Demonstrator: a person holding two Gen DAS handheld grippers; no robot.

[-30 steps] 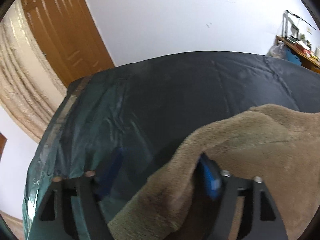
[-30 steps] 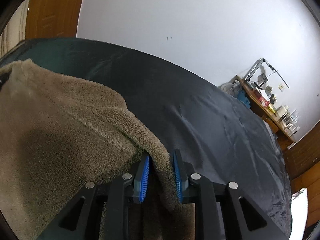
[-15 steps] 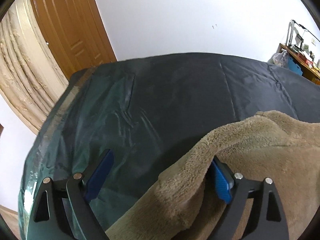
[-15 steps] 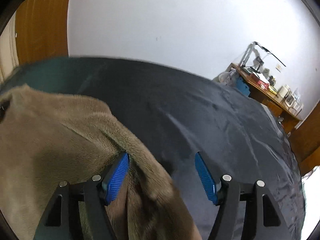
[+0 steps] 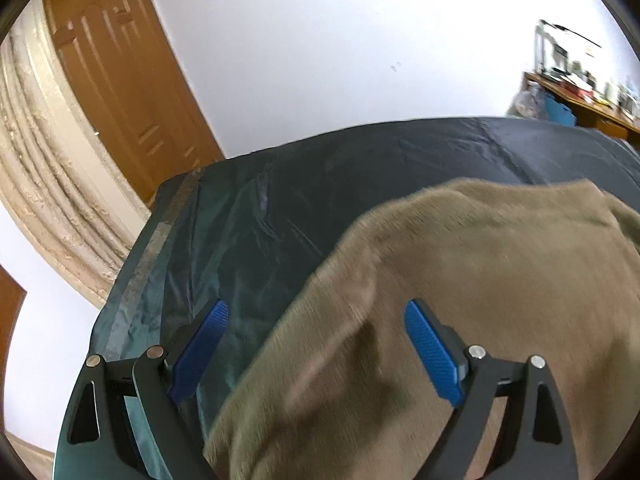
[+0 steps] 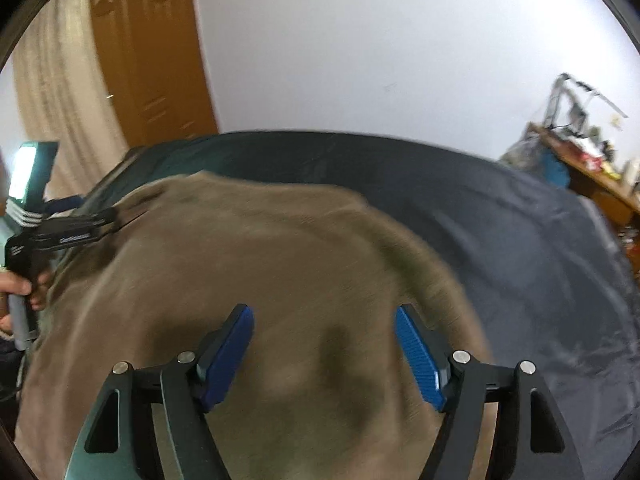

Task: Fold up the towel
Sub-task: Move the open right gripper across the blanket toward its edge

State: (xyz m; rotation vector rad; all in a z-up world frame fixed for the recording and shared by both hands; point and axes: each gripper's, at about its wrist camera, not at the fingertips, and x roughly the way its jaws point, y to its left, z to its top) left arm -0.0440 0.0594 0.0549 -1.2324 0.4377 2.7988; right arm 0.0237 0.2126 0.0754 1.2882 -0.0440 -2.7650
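Observation:
A fuzzy tan towel (image 5: 460, 280) lies on a dark cloth-covered table (image 5: 280, 208). My left gripper (image 5: 316, 344) hovers open above the towel's left edge, its blue pads wide apart with nothing between them. In the right wrist view the same towel (image 6: 280, 272) fills the middle, and my right gripper (image 6: 324, 348) is open above it, holding nothing. The left gripper's body (image 6: 68, 232), held by a hand, shows at the towel's far left in the right wrist view.
A wooden door (image 5: 120, 92) and a beige curtain (image 5: 36, 184) stand behind the table's left end. A cluttered wooden desk (image 6: 588, 172) sits at the back right. A white wall (image 5: 340, 48) lies beyond. Bare dark cloth (image 6: 540, 248) stretches right of the towel.
Both grippers let go of the towel's edge, opened wide and lifted back. The towel now lies flat under them instead of hanging from the pads.

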